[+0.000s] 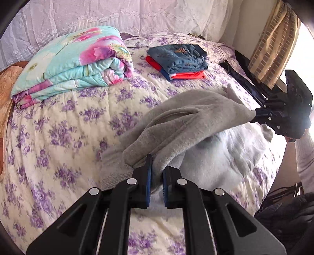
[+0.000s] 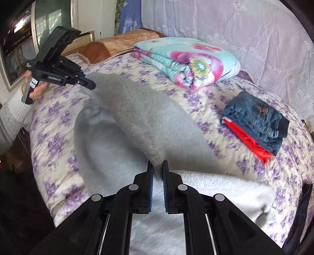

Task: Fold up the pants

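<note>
Grey fleece pants (image 1: 186, 121) lie on the flowered bedspread (image 1: 68, 127), with one layer lifted and stretched between the two grippers. In the left wrist view my left gripper (image 1: 158, 164) is shut on a bunched edge of the grey cloth. My right gripper (image 1: 254, 115) pinches the far end at the right, held by a person's hand. From the right wrist view, the right gripper (image 2: 157, 164) is shut on the pants (image 2: 137, 109), and the left gripper (image 2: 92, 84) clamps the far corner at the upper left. The lighter inner side of the pants spreads flat below.
A folded floral quilt (image 1: 74, 62) sits at the back of the bed. Folded jeans (image 1: 178, 56) rest on a red garment (image 1: 188, 75) nearby. A brown pillow (image 2: 117, 47) lies at the head. A dark garment (image 1: 241, 78) hangs at the bed's right edge. Lace curtain (image 1: 137, 13) runs behind.
</note>
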Action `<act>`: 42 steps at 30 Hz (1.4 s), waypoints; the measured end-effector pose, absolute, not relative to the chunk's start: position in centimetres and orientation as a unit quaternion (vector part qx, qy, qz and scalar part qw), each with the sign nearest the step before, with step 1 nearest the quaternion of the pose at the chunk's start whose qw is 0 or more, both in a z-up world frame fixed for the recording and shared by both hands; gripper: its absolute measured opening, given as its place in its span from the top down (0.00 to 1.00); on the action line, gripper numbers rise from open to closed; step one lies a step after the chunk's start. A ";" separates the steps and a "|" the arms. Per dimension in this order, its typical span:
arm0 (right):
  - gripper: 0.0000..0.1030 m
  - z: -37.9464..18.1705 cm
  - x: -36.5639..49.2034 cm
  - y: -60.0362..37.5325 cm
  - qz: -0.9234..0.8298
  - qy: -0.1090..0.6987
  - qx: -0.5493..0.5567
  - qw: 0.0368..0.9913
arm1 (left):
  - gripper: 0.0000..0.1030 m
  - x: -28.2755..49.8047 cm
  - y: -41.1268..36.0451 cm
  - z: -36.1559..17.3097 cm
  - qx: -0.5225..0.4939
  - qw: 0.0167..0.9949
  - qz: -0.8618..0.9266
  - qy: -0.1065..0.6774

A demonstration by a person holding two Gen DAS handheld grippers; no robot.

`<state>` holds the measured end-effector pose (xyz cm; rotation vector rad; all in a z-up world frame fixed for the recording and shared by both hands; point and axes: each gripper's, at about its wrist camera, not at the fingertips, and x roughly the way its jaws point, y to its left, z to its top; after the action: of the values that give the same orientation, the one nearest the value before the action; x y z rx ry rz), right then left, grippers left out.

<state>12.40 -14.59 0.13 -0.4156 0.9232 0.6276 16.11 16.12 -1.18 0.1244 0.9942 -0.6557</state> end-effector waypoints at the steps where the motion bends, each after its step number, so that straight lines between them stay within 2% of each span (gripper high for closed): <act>1: 0.91 -0.6 11.0 -14.3 0.303 0.441 -0.198 0.821 | 0.92 15.1 16.2 -1.8 0.069 0.825 -0.309 0.468; 8: 0.90 -6.9 7.1 -12.2 0.332 0.503 -0.201 0.772 | 0.89 12.9 16.7 -6.7 0.086 0.805 -0.305 0.501; 11: 0.90 -9.9 7.2 -11.3 0.318 0.523 -0.211 0.762 | 0.88 12.4 16.9 -7.0 0.091 0.808 -0.312 0.492; 17: 0.90 -10.2 6.7 -10.5 0.310 0.514 -0.221 0.769 | 0.85 8.9 18.4 -4.5 0.082 0.810 -0.343 0.468; 20: 0.90 -10.3 6.1 -10.2 0.305 0.509 -0.228 0.772 | 0.85 6.5 16.9 -3.5 0.130 0.821 -0.334 0.445; 23: 0.90 -10.2 6.3 -10.1 0.297 0.515 -0.219 0.774 | 0.76 5.0 16.0 -2.7 0.166 0.825 -0.339 0.421; 25: 0.90 -10.2 6.6 -9.9 0.291 0.519 -0.218 0.773 | 0.76 6.1 16.5 -3.0 0.176 0.836 -0.293 0.430; 27: 0.90 -10.1 6.3 -9.5 0.287 0.516 -0.233 0.773 | 0.72 8.7 17.7 -3.8 0.160 0.843 -0.232 0.458; 29: 0.90 -10.1 5.9 -9.2 0.284 0.513 -0.242 0.773 | 0.63 11.2 19.3 -4.8 0.130 0.841 -0.198 0.486; 30: 0.90 -10.0 5.8 -9.2 0.283 0.514 -0.240 0.773 | 0.62 12.0 20.2 -5.3 0.104 0.832 -0.203 0.506; 32: 0.90 -10.0 5.8 -9.2 0.279 0.519 -0.229 0.775 | 0.63 12.2 21.8 -5.1 0.054 0.828 -0.219 0.513; 37: 0.89 -10.1 6.4 -9.6 0.274 0.523 -0.220 0.776 | 0.65 9.5 24.4 -1.8 -0.022 0.860 -0.226 0.456; 42: 0.88 -10.2 6.4 -9.6 0.273 0.525 -0.213 0.777 | 0.65 8.8 20.4 -0.3 -0.074 0.852 -0.253 0.453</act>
<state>6.40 -9.62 -10.20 -0.4609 1.1357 0.5900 8.82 20.37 -0.31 -0.1557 0.9544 -0.5324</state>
